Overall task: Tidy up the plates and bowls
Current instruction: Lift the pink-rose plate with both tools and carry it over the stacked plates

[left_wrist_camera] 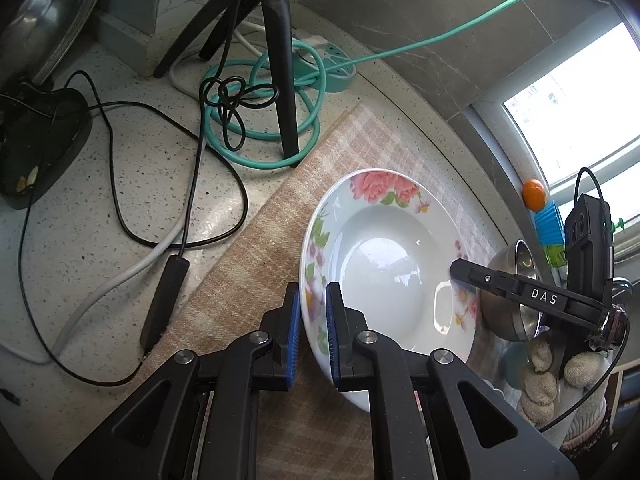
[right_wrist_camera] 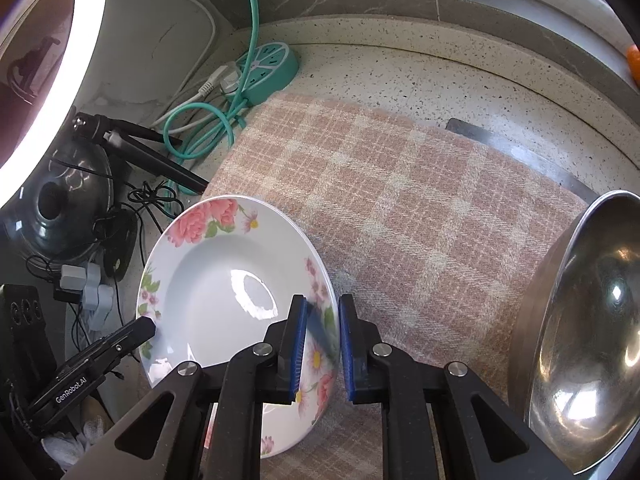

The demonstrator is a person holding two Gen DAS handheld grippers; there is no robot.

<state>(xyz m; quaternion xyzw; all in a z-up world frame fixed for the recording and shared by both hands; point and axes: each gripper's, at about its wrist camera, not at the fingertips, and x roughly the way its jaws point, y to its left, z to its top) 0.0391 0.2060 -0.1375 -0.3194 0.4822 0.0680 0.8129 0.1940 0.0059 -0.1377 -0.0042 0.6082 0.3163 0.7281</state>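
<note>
A white deep plate with pink flowers [left_wrist_camera: 384,264] is held tilted over the pink plaid cloth [left_wrist_camera: 280,216]. My left gripper [left_wrist_camera: 313,316] has its jaws on both sides of the plate's near rim, one pad against it. My right gripper [right_wrist_camera: 322,340] straddles the opposite rim of the plate [right_wrist_camera: 224,280], with small gaps showing. The right gripper [left_wrist_camera: 460,270] shows in the left wrist view, the left gripper [right_wrist_camera: 146,328] in the right wrist view. A steel bowl [right_wrist_camera: 592,336] stands on edge at the right, beside the plate [left_wrist_camera: 508,300].
A black tripod [left_wrist_camera: 280,60], a teal cable coil [left_wrist_camera: 264,128] and a teal power strip [right_wrist_camera: 268,68] lie at the back left of the speckled counter [right_wrist_camera: 420,64]. Black and white cables [left_wrist_camera: 132,208] trail left. A dark pot lid [right_wrist_camera: 60,208] sits left. A window [left_wrist_camera: 580,112] is right.
</note>
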